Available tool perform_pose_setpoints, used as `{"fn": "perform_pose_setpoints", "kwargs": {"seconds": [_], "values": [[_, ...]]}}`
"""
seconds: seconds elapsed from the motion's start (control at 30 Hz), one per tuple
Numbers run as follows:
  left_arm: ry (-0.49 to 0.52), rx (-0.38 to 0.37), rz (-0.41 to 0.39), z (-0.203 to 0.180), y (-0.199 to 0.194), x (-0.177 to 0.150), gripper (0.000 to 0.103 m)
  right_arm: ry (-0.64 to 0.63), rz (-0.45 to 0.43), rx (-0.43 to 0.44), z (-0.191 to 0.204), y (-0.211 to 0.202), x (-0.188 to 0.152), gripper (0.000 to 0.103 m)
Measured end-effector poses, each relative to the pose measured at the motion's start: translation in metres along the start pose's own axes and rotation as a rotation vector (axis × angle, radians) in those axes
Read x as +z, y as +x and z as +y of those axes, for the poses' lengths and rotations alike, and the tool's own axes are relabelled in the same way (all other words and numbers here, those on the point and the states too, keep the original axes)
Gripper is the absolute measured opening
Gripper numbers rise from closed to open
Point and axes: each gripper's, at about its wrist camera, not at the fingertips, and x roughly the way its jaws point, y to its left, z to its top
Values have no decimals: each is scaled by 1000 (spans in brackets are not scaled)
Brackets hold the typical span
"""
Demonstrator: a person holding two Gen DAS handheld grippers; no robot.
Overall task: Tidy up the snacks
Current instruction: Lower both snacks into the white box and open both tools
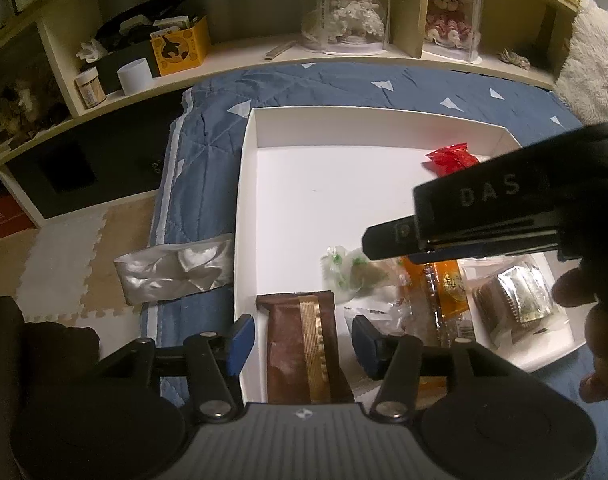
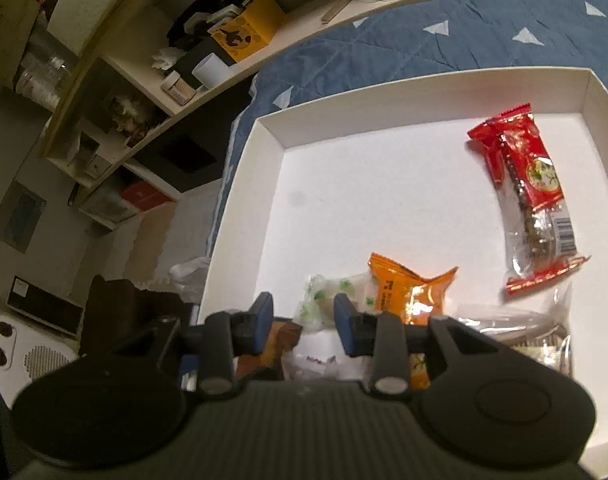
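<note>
Your left gripper [image 1: 302,338] hangs over the near edge of the white tray [image 1: 248,168], jaws spread wide. Your right gripper [image 2: 303,322] hovers lower over the tray's near half, jaws parted, gripping nothing.

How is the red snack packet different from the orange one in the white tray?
The red packet is long and narrow, partly clear at one end; the orange packet is shorter, puffier and opaque. The red one lies alone; the orange one crowds other snacks. Both lie inside the white tray.
</note>
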Motion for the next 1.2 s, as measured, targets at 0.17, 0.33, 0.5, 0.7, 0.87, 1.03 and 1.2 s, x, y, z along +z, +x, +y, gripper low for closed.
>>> {"fn": "perform_pose_setpoints", "kwargs": {"seconds": [0.17, 0.33, 0.5, 0.7, 0.87, 1.03, 1.2], "values": [[-12, 7, -1, 0, -8, 0, 56, -20, -5, -3, -3, -13, -4, 41], [-36, -1, 0, -1, -18, -1, 57, -44, -17, -5, -5, -28, -7, 41], [-48, -14, 2, -5, -30, -3, 57, -63, -35, -2, -8, -46, -11, 41], [-56, -13, -7, -12, -43, -6, 63, -82, -64, 2, -16, -66, -18, 41], [-59, -14, -12, -18, -53, -8, 63, -125, -89, -18, -19, -81, -25, 47], [-73, -17, -17, -24, -61, -10, 64, -135, -103, -40, -27, -96, -32, 51], [-82, -15, -23, -32, -70, -10, 73, -164, -110, -64, -35, -110, -38, 55]]}}
